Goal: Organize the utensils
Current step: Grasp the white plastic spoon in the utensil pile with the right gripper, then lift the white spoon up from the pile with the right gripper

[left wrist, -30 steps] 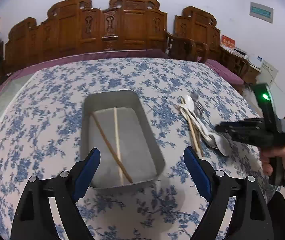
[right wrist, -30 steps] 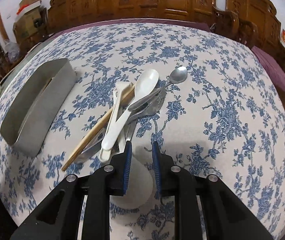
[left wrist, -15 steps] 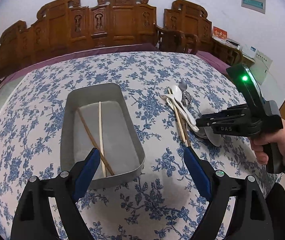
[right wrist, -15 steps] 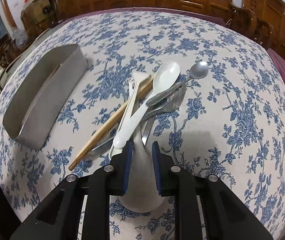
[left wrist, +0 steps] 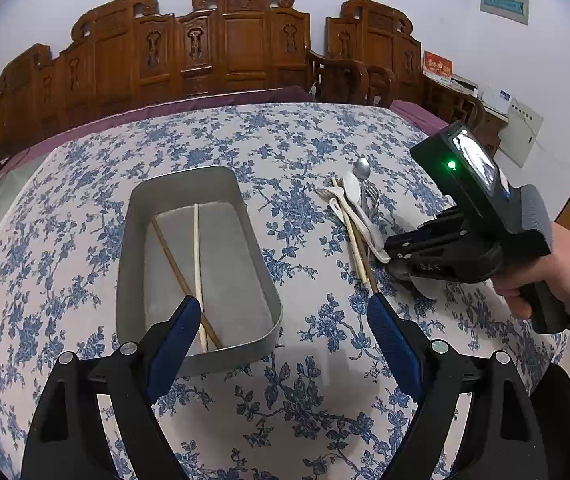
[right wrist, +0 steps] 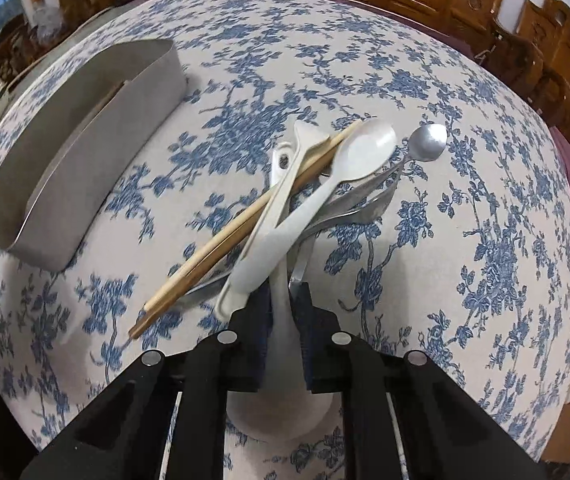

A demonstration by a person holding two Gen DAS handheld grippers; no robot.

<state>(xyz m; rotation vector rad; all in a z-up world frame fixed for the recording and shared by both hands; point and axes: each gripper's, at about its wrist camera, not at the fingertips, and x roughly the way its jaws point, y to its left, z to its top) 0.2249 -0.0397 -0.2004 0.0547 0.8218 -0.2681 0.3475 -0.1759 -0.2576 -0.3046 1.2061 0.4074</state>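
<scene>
A grey metal tray (left wrist: 269, 312) sits on the floral tablecloth and holds two chopsticks (left wrist: 196, 256). A pile of utensils (right wrist: 305, 192) lies to its right: white plastic spoons, wooden chopsticks (right wrist: 221, 244), metal fork and metal spoon (right wrist: 429, 142). My right gripper (right wrist: 283, 300) is shut on the neck of a white plastic spoon (right wrist: 281, 412) whose bowl lies under the gripper body, at the near end of the pile. It shows in the left wrist view (left wrist: 393, 254) too. My left gripper (left wrist: 281, 332) is open and empty, over the tray's near end.
The tray also shows at the left in the right wrist view (right wrist: 85, 160). Carved wooden chairs (left wrist: 237, 52) line the far side of the table. The table edge (left wrist: 557, 344) drops off close behind my right hand.
The right gripper has pushed forward into the pile with the white spoon in its grip. The left gripper has pulled back and shifted, so the tray sits further left and lower.
</scene>
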